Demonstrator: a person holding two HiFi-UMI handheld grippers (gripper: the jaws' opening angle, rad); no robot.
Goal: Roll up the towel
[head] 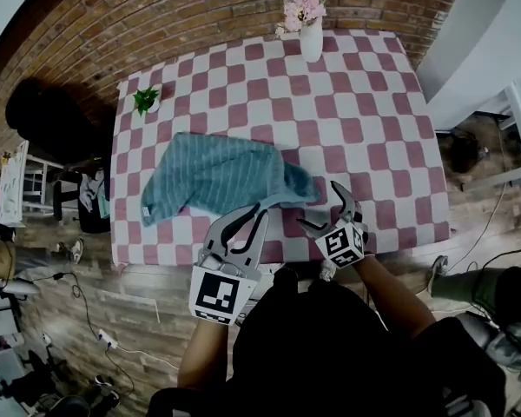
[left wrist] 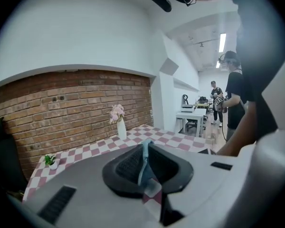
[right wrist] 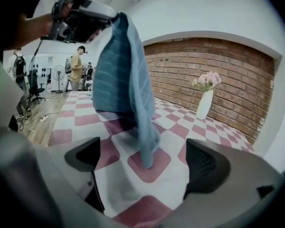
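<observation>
At the near edge of the bench (head: pixel 365 111), the left tool (head: pixel 256 211) is clamped on one corner of the towel (head: pixel 213 176) and holds it raised. The right tool (head: pixel 321 207) stands wide and empty. The hanging fold drops to the checked cloth just ahead of its jaws, and the rest of the towel lies rumpled at mid-bench. Rolling has not begun; this is judged to be the straightening step. The next move calls for the right tool to grip a second corner and spread the towel flat. A flower vase (head: pixel 311 37) stands at the far edge.
</observation>
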